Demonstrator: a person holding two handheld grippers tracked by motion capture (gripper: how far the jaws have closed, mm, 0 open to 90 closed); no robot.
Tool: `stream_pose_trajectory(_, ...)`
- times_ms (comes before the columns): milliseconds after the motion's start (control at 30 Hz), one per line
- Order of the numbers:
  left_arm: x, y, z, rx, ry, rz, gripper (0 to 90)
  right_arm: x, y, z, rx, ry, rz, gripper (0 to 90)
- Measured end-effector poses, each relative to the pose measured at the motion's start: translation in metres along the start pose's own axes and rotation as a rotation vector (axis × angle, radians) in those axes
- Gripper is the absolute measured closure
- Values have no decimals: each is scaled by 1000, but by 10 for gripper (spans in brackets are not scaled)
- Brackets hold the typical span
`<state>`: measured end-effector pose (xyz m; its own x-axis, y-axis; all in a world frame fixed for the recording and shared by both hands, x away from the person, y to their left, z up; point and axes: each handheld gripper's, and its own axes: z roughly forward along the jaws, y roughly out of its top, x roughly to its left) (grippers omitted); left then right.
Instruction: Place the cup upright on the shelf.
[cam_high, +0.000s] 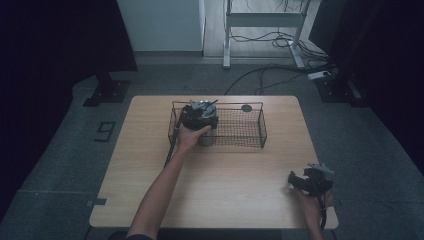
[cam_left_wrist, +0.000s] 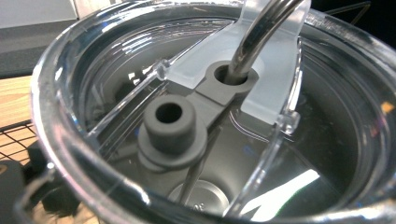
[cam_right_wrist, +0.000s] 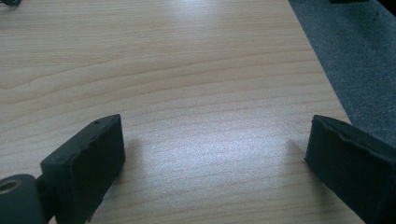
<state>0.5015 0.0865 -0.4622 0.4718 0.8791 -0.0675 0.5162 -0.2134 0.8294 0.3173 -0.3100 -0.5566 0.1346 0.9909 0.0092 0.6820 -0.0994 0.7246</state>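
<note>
Clear lidded cup (cam_left_wrist: 219, 121) w/ metal straw (cam_left_wrist: 261, 32) is sitting right at the left gripper (cam_high: 199, 116), inside the wire basket (cam_high: 240, 131) on the desk (cam_high: 215, 185); can't tell its jaw state. Left arm is stretching fwd. Right gripper (cam_right_wrist: 212, 163) is resting low at desk's near-right corner, jaws wide apart, nothing between. 1 cup, 1 basket, 2 grippers.

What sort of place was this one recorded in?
Probably a lab or workshop recording bay, not a home. A bare wooden table stands on grey carpet, dark curtains close off both sides, and loose cables run past a metal desk frame behind.
</note>
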Motion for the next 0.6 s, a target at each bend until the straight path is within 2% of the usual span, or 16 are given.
stream_pose_trajectory(133,2,-1,-2,3,-8,-12,32,0,0,0,0,0,0,45)
stream_pose_trajectory(267,1,-1,-3,11,3,-20,21,0,0,0,0,0,0,45)
stream_pose_trajectory(400,-1,3,-11,-18,19,5,0,0,0,0,0,0,0,45)
stream_pose_trajectory(467,-2,5,-17,-34,25,5,0,0,0,0,0,0,0,46)
stream_pose_trajectory(600,-2,7,-24,-35,33,8,0,0,0,0,0,0,0,46)
